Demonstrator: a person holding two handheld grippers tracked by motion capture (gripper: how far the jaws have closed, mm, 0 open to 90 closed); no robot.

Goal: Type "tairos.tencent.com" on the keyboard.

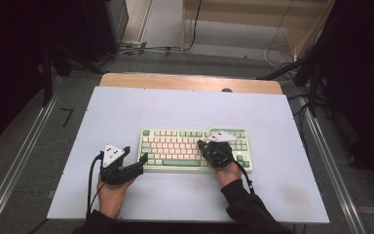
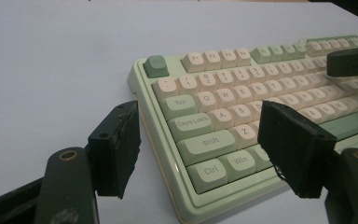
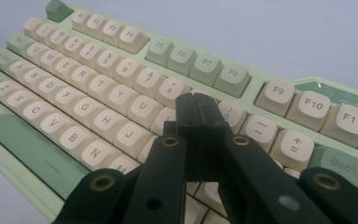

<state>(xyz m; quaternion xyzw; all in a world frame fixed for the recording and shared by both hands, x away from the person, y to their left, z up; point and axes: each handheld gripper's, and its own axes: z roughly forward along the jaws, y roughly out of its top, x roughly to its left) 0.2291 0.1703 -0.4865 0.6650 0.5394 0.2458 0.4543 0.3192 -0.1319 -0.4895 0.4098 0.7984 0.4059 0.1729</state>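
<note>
There is one keyboard [image 1: 175, 148] on one table [image 1: 126, 112]. At the keyboard there are two grippers: one left gripper [image 1: 143, 159] by its left end, one right gripper [image 1: 200, 145] above its keys.

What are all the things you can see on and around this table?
keyboard: one, pale green case with cream and green keys, middle of the table.
table: one, pale lilac top with a wooden far edge.
cables: several, dark and pale, on the grey floor beyond the table.
metal rails: two, silver, on the floor at either side.
left gripper: one, black, jaws open around the keyboard's left front corner, not touching it.
right gripper: one, black, jaws shut, tips over the keys near the number row.
hands: two, in black sleeves, at the near edge.
</note>
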